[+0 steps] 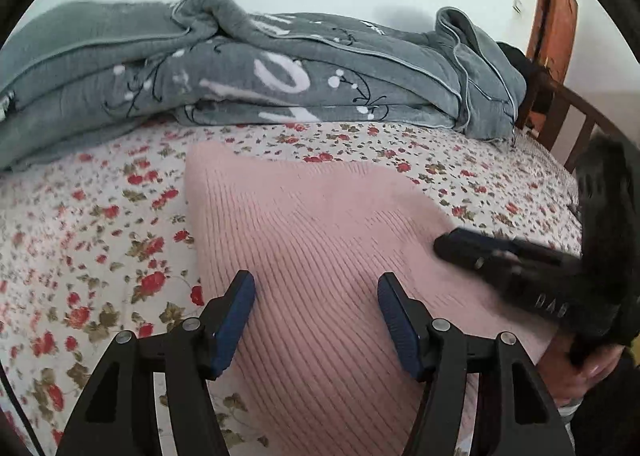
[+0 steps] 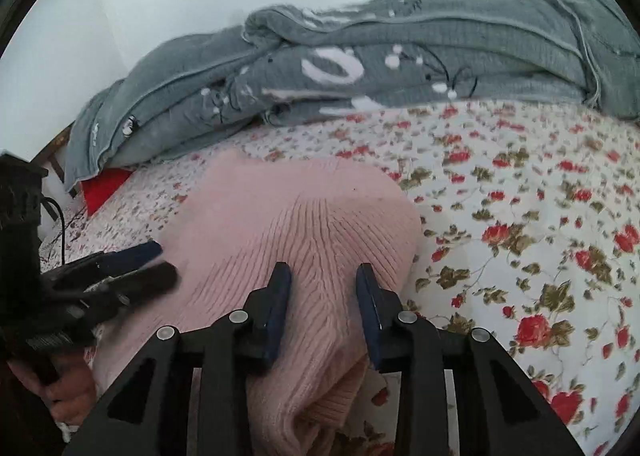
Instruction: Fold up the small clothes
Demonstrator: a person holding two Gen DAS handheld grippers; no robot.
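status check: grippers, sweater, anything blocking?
Left gripper open over pink sweater. Right gripper open, knit bunched between jaws. Grey blanket behind, clear.

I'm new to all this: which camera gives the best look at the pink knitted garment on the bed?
The left wrist view: the pink knitted garment lies broad and flat there. The right wrist view shows it bunched near the camera, its near edge hidden behind the fingers.

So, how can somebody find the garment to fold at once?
On the bed's white sheet with red flowers, before the heaped grey quilt, lies a pink ribbed knitted sweater. It is the only plain pink cloth without print.
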